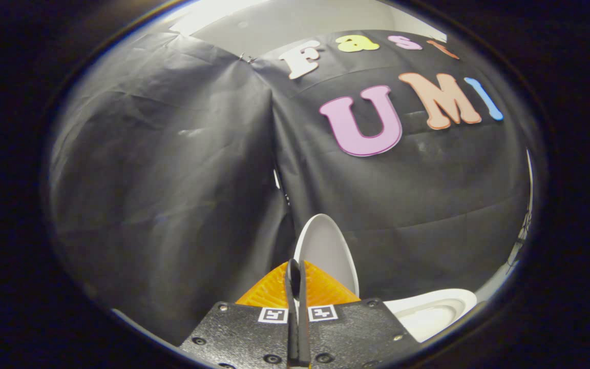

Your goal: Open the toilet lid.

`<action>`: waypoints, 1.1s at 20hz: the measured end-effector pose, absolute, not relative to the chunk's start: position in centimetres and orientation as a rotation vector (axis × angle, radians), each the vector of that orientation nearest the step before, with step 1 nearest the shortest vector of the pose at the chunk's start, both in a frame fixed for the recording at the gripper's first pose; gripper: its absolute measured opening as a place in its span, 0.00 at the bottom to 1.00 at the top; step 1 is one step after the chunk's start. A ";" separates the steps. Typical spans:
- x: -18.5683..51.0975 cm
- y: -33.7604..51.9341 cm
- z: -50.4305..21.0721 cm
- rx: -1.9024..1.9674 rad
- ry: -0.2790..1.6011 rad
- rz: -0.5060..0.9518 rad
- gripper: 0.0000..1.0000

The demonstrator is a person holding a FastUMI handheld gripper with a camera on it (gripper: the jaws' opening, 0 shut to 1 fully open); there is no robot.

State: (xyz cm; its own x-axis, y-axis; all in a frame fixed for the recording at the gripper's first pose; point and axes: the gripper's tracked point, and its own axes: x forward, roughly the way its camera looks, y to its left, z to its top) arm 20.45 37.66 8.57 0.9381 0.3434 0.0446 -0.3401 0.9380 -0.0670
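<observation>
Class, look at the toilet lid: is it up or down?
Up. The toilet lid stands raised beyond the gripper, whose fingers are closed together; the toilet bowl lies uncovered.

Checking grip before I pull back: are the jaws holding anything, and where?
The gripper is closed with its jaws nearly together. The raised toilet lid stands just beyond them; whether its edge is pinched cannot be told.

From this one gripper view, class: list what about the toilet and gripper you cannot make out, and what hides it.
- Lid: its lower part and hinge are hidden behind the gripper.
- Bowl: mostly cut off by the view's edge and the gripper's body.
- Gripper: fingers are nearly together, but whether they pinch the lid's edge cannot be told.
</observation>
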 end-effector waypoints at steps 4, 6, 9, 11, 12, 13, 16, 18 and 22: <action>20.7 40.2 7.6 -0.099 -0.029 0.394 0.00; 20.8 40.7 7.5 -0.112 -0.029 0.399 0.00; 20.5 41.3 7.4 -0.135 -0.034 0.399 0.00; 20.6 41.4 7.5 -0.157 -0.039 0.390 0.05; 20.6 41.5 7.1 -0.169 -0.031 0.391 0.09; 20.8 41.5 7.1 -0.178 -0.028 0.393 0.13; 21.1 41.3 5.9 -0.194 0.007 0.383 0.24; 21.1 41.5 5.5 -0.196 0.013 0.387 0.31; 20.0 42.0 6.5 -0.207 -0.048 0.425 0.46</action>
State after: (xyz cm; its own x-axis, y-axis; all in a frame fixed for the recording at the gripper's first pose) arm 20.02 41.97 6.45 0.9103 0.4140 0.0032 -0.4042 0.8903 -0.2095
